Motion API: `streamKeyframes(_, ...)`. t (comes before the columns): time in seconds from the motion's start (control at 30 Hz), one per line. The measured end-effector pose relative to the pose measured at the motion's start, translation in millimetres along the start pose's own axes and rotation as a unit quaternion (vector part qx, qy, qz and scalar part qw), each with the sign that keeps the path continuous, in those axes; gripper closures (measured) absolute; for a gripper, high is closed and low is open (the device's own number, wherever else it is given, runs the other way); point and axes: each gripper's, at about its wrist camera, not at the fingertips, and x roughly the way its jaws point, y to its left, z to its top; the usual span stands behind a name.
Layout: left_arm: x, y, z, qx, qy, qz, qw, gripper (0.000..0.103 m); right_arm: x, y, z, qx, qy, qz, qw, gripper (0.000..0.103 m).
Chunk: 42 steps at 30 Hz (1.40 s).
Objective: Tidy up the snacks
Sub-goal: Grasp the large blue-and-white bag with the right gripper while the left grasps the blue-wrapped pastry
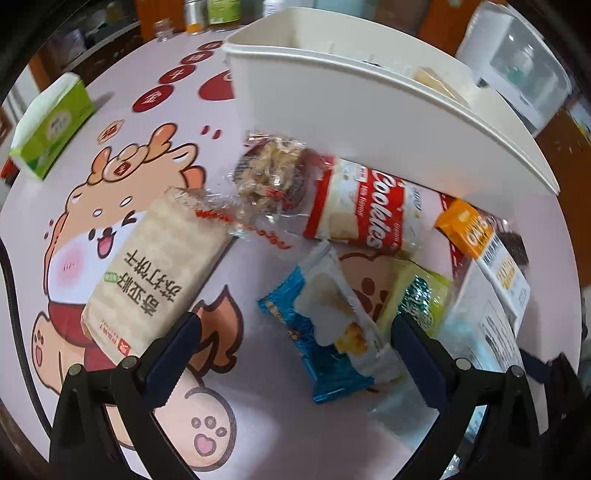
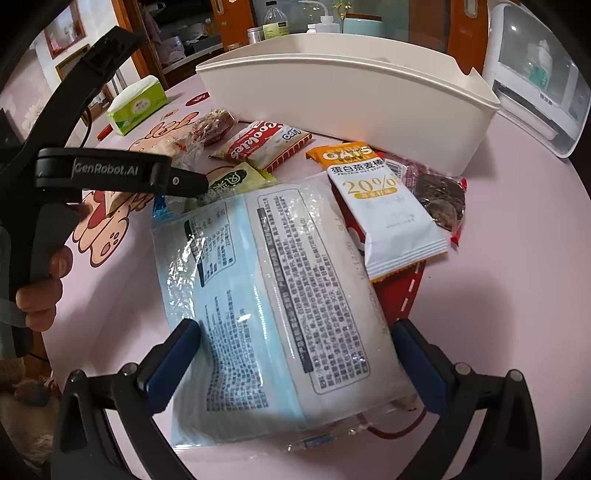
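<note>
Snacks lie loose on the pink cartoon table mat in front of a white bin [image 1: 332,110], also in the right wrist view [image 2: 347,92]. My left gripper [image 1: 295,332] is open above a blue-and-white snack pack [image 1: 328,325]. Near it lie a beige cracker pack [image 1: 159,269], a clear nut bar [image 1: 273,173], a red Cookies pack [image 1: 365,206], a green pack [image 1: 421,295] and an orange oat bar [image 1: 480,240]. My right gripper [image 2: 295,339] is open around a large pale-blue pack [image 2: 280,306]. The oat bar [image 2: 384,206] and Cookies pack [image 2: 262,144] lie beyond it.
A green tissue box [image 1: 51,125] stands at the far left of the table. Bottles and jars [image 1: 207,14] line the back edge. A white appliance [image 2: 535,74] stands at the right behind the bin. The left gripper's body [image 2: 110,173] shows in the right wrist view.
</note>
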Motion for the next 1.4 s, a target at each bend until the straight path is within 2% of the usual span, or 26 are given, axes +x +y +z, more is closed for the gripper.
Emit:
streamKeyframes(0.17, 1.7, 10.0, 0.9, -0.025, -0.003, 0.006, 0.9997, 0.001, -1.8, 5.6, -4.0, 0.001, -0.007, -0.015, 1.0, 0.0)
streamKeyframes(0.33, 3.4, 15.1, 0.8, -0.023, -0.008, 0.022, 0.9995, 0.009, -3.4, 12.4, -7.3, -0.006, -0.009, -0.025, 1.0, 0.0)
streamKeyframes(0.4, 4.1, 14.6, 0.1, -0.013, -0.011, 0.033, 0.9993, 0.017, -3.5, 14.4, -8.2, -0.003, -0.012, -0.03, 0.999, 0.002)
streamKeyframes(0.47, 2.0, 12.6, -0.6, -0.001, -0.018, 0.042, 0.999, 0.035, -3.5, 16.1, -8.4, 0.005, -0.014, -0.033, 0.999, 0.003)
streamKeyframes(0.5, 0.2, 11.6, -1.5, 0.005, -0.022, 0.044, 0.9988, 0.04, -4.0, 16.8, -9.1, 0.007, -0.015, -0.034, 0.999, 0.005)
streamKeyframes(0.57, -3.4, 9.8, -2.6, 0.017, -0.029, 0.046, 0.9984, 0.065, -5.7, 17.6, -10.5, 0.014, -0.017, -0.035, 0.999, 0.006)
streamKeyframes(0.6, -5.3, 8.8, -5.3, 0.021, -0.03, 0.041, 0.9985, 0.068, -6.6, 17.6, -11.2, 0.017, -0.017, -0.036, 0.999, 0.007)
streamKeyframes(0.77, -15.4, 7.1, -16.3, 0.027, -0.025, 0.022, 0.9991, 0.07, -13.4, 19.5, -14.0, 0.04, -0.022, -0.03, 0.999, 0.016)
streamKeyframes(0.8, -16.7, 8.1, -19.1, 0.027, -0.023, 0.018, 0.9992, 0.07, -17.9, 18.9, -14.3, 0.047, -0.028, -0.025, 0.998, 0.024)
streamKeyframes(0.83, -18.0, 9.6, -22.0, 0.028, -0.022, 0.016, 0.9992, 0.07, -21.9, 18.3, -14.0, 0.052, -0.031, -0.019, 0.998, 0.028)
streamKeyframes(1.03, -28.8, 20.8, -36.4, 0.029, -0.022, 0.007, 0.9993, 0.07, -26.1, 24.3, -17.6, 0.064, -0.027, -0.028, 0.997, 0.034)
streamKeyframes(1.4, -69.1, 39.6, -54.9, 0.047, -0.058, 0.007, 0.9972, 0.07, -45.3, 53.4, -24.4, 0.049, -0.022, -0.036, 0.998, 0.039)
